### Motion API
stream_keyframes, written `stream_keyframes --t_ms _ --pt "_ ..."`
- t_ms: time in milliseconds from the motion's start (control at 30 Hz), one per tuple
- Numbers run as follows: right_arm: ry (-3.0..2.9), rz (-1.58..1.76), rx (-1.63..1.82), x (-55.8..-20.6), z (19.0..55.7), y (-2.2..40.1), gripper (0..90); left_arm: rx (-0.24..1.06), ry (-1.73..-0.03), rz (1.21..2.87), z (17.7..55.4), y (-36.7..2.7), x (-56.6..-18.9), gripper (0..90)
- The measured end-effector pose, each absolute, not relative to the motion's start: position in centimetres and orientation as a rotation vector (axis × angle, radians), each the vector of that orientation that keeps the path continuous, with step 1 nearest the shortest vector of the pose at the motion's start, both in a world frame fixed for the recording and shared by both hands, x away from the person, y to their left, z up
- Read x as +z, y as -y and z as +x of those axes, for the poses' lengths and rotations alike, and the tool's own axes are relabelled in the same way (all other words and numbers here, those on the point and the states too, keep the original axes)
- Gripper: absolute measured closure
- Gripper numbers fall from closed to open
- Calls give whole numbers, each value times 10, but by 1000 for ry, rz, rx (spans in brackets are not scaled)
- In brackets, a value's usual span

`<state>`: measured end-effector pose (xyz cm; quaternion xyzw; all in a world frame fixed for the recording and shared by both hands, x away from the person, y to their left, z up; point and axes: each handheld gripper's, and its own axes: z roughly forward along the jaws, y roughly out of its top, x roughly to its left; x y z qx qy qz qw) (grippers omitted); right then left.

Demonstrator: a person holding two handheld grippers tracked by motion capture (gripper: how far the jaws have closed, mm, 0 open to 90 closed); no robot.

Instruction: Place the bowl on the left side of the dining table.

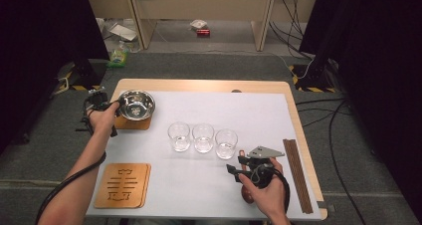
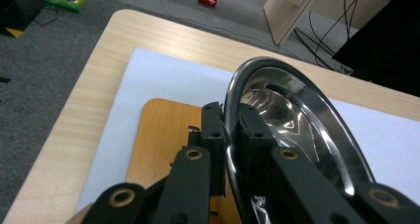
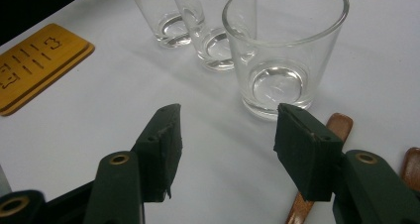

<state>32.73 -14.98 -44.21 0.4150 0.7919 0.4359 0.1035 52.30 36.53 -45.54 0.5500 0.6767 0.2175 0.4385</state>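
Observation:
A shiny steel bowl [image 1: 137, 104] sits over a wooden coaster [image 1: 132, 124] at the table's back left. My left gripper [image 1: 118, 106] is shut on the bowl's near-left rim. In the left gripper view the two black jaws pinch the thin rim [image 2: 229, 135], one inside the bowl [image 2: 302, 120] and one outside, above the coaster [image 2: 161, 140]. Whether the bowl rests on the coaster I cannot tell. My right gripper [image 1: 237, 164] stands open near the front right, with nothing between its jaws. In its own view the right gripper [image 3: 228, 130] points at the nearest glass [image 3: 282, 50].
Three empty glasses [image 1: 203, 137] stand in a row mid-table on the white sheet [image 1: 199, 185]. A carved wooden coaster [image 1: 122, 185] lies front left. Brown sticks [image 1: 297, 175] lie along the right edge. Wooden handles [image 3: 337, 127] lie beside the right gripper's jaw.

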Motion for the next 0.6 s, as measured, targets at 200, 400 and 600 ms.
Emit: stream_keyframes --t_ms 200,400,600 --pt "-2336 1230 1285 -442 327 150 442 525 -1706 1362 525 -367 -461 827" --pt "-2337 1229 1285 -442 327 150 442 485 -1727 1343 527 -370 -467 826" --pt "-2340 1224 1284 -443 327 149 442 457 -1735 1380 532 -374 -467 793"
